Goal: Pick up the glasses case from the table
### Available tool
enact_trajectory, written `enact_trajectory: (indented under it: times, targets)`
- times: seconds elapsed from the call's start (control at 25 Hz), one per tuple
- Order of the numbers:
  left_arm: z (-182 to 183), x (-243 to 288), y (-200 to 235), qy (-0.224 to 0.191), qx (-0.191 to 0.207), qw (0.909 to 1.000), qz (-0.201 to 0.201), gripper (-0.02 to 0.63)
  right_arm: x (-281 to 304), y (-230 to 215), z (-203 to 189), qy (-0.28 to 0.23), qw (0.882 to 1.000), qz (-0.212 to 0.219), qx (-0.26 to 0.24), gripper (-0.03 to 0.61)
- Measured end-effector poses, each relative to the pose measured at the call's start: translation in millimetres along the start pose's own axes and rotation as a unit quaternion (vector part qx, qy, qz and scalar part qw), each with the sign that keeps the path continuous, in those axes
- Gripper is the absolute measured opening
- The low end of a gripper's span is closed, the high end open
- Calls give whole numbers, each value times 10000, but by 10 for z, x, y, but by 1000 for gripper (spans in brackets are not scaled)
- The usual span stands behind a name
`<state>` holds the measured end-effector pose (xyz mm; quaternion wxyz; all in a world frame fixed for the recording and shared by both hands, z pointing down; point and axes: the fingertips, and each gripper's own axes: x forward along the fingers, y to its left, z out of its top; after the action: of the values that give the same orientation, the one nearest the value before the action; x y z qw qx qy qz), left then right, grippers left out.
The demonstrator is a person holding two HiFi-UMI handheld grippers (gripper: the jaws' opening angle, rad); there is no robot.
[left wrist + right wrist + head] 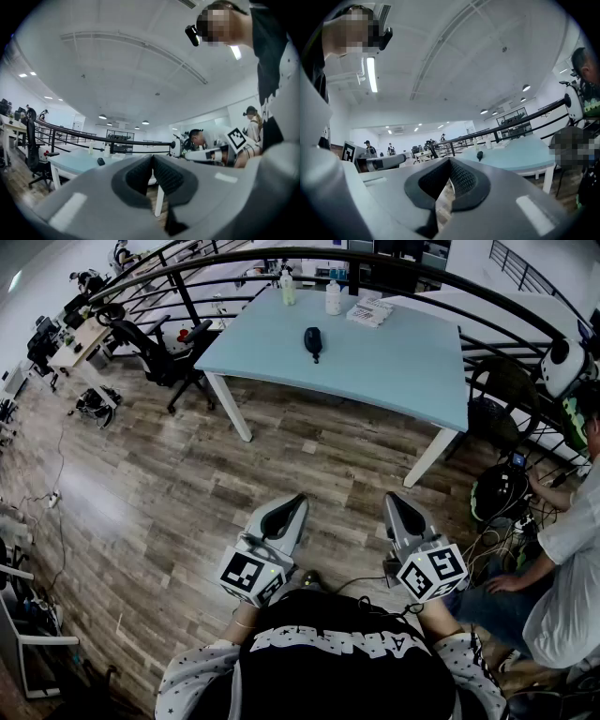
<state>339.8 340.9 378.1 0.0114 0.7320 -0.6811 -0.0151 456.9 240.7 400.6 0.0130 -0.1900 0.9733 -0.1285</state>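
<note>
Close to the person's chest, the left gripper (293, 502) and right gripper (395, 500) are held side by side, each with its jaws clenched together on nothing. Past them is bare wooden floor (281, 451), then the pale blue worktop (403, 362). The dark glasses case (313, 340) lies on it, well apart from both grippers. Two bottles (333, 298) and a paper stack (368, 312) stand at its far edge.

The table (394, 362) carries one glasses case (313, 341), two bottles (333, 298) and one flat packet (368, 312). One office chair (157, 354) stands just beside the table's left end.
</note>
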Motion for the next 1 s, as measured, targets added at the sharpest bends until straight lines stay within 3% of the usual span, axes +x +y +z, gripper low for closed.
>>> enact_trajectory:
  times: [0.68,1.0]
  targets:
    - [-113,170,565,-1,-226,9997,-138,0,428,-146,-53,37,9989,-450,138,5]
    - [-98,96,1063,-102,-225,9997,-72,0,820,-34,-129,164,9987,-472,131,5]
